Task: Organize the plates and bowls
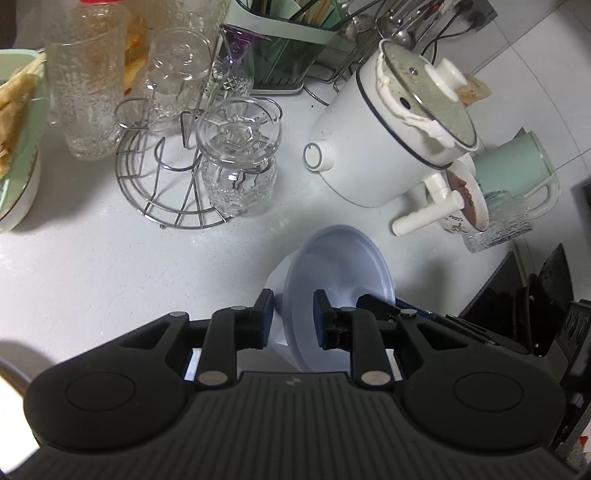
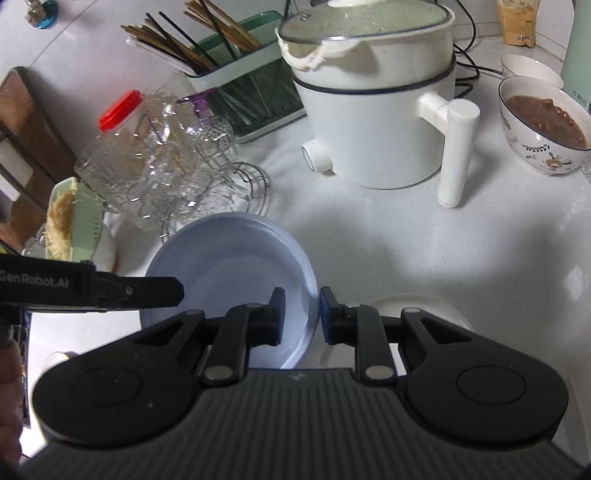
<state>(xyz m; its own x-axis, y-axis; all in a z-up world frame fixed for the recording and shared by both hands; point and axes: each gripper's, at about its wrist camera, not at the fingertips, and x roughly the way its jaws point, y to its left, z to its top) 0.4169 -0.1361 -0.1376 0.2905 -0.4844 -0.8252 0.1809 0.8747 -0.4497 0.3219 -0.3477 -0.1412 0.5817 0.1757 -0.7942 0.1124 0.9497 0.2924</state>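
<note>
both tongs grip the pale blue plate

the left tongs (image 1: 293,314) are clenched on the rim of the pale blue plate (image 1: 340,266), which is tilted above the white tabletop (image 1: 92,266). the right tongs (image 2: 302,314) pinch the opposite rim of the plate. a white electric pot (image 2: 373,122) stands behind, and a white dish (image 2: 424,306) lies near the right tongs.

White speckled stone countertop (image 1: 92,266) under bright overhead light, soft shadows on it. Glossy white tiled wall (image 1: 535,55) behind, with grey wall socket (image 1: 476,14) and black cables. Brown wooden board (image 2: 29,140) at far left.
</note>
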